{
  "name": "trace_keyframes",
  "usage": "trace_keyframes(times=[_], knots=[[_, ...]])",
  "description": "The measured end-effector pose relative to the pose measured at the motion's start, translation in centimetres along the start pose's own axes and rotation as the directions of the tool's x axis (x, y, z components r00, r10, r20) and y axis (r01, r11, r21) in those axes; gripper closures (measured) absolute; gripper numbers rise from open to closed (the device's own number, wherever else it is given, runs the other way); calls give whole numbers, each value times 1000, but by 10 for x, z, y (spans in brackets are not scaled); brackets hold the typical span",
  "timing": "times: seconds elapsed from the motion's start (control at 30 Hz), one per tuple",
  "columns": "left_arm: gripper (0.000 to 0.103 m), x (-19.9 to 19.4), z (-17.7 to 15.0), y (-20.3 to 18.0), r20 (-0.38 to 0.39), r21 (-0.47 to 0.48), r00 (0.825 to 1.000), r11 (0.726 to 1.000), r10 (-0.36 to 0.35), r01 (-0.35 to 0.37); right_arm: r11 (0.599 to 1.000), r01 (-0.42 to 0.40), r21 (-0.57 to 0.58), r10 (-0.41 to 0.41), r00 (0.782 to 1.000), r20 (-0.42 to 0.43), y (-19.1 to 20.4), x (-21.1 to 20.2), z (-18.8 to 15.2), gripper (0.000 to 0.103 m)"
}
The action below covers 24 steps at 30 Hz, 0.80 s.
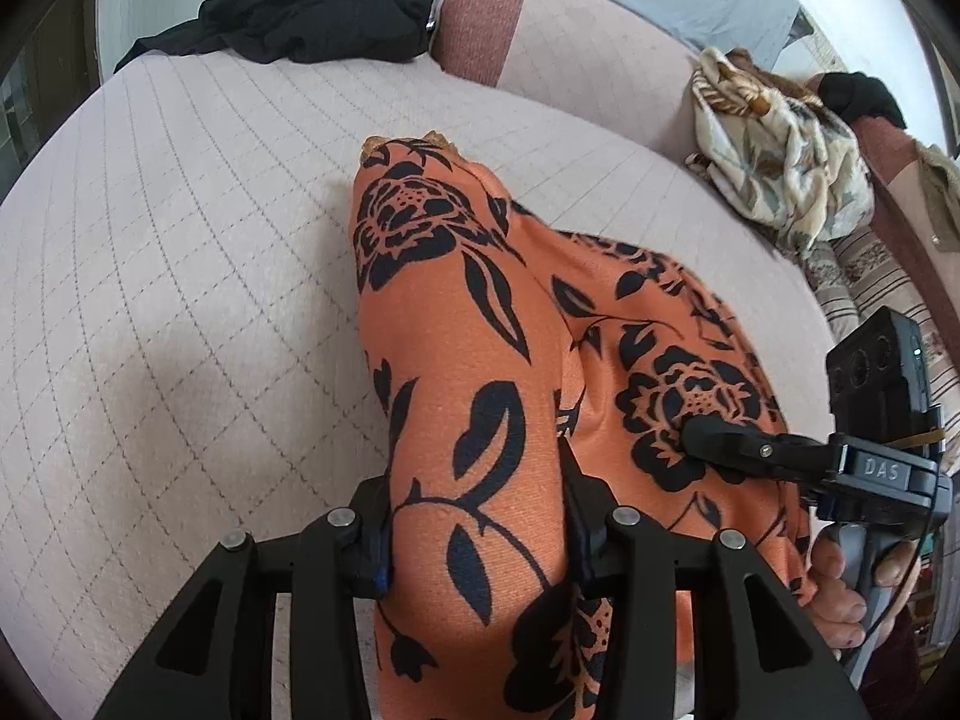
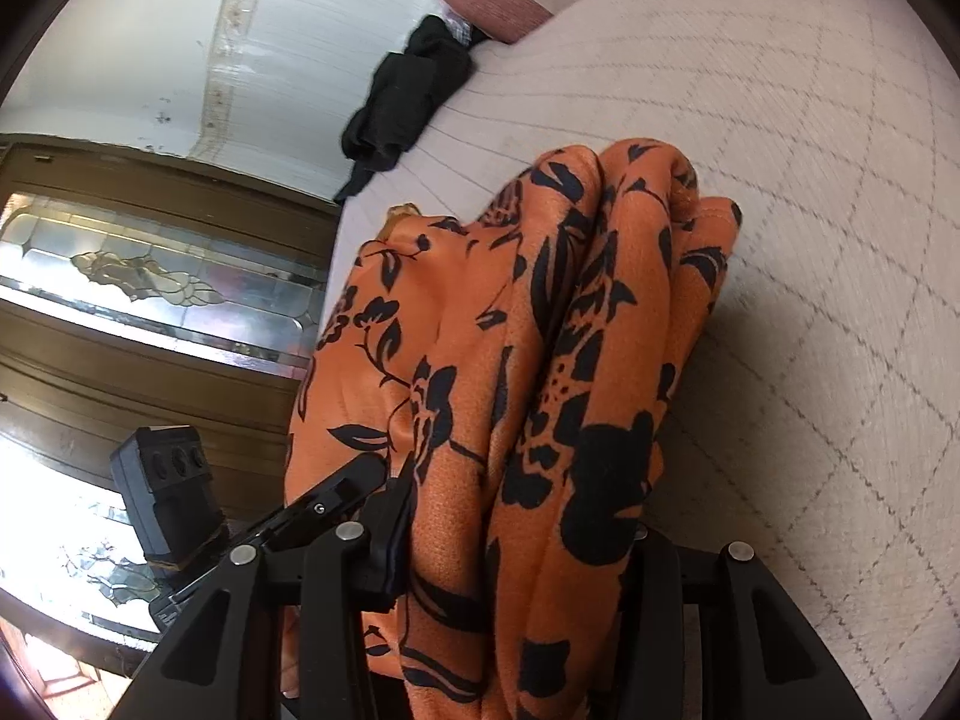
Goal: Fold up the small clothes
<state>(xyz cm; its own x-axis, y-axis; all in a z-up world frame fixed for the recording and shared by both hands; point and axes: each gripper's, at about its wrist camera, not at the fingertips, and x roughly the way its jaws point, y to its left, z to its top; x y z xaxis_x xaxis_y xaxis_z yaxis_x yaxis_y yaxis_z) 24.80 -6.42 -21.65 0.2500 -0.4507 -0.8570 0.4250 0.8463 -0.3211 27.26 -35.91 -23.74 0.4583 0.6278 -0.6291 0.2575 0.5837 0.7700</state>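
Note:
An orange garment with a black flower print point(image 1: 480, 396) hangs bunched over the quilted pale sofa seat point(image 1: 180, 252). My left gripper point(image 1: 477, 546) is shut on a thick fold of it, the cloth draped over the jaws. My right gripper point(image 2: 516, 546) is shut on another bunch of the same garment point(image 2: 540, 360). The right gripper also shows in the left wrist view point(image 1: 720, 441), its fingertip pressed into the cloth at the right. The left gripper shows in the right wrist view point(image 2: 354, 480) at lower left, close beside the garment.
A black garment point(image 1: 288, 24) lies at the far end of the seat, also in the right wrist view point(image 2: 408, 102). A floral cream cloth point(image 1: 780, 168) and a dark item point(image 1: 858, 96) sit on the sofa back at right. A wooden glass-panelled cabinet point(image 2: 150, 276) stands beyond the sofa.

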Motion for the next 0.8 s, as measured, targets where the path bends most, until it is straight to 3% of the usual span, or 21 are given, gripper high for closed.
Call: trace_keyframes(times=[0.1,0.23,0.43,0.57,0.63,0.73,0.8], knots=[[52,2,0,3,-8,-16,1000,1000,-1,1,1000,-6,8,6,1000,-7,-5,3,1,58],[43,5,-2,6,-22,-28,999,999,27,-28,999,-2,42,3,1000,-26,-13,8,4,47],[42,-14,-13,1,20,-17,994,994,104,-104,998,53,27,-52,999,-4,-13,-10,0,41],[40,-30,-24,-5,71,15,982,984,177,-178,990,137,-37,-134,988,74,2,-33,-4,41],[36,-40,-36,-5,106,31,967,971,232,-236,981,180,-72,-170,977,127,12,-44,-8,41],[34,-50,-48,-1,133,25,957,964,258,-263,965,240,-105,-207,944,256,25,-66,-24,41],[34,-55,-52,1,146,20,952,961,270,-275,958,246,-146,-185,922,339,35,-78,-36,41]])
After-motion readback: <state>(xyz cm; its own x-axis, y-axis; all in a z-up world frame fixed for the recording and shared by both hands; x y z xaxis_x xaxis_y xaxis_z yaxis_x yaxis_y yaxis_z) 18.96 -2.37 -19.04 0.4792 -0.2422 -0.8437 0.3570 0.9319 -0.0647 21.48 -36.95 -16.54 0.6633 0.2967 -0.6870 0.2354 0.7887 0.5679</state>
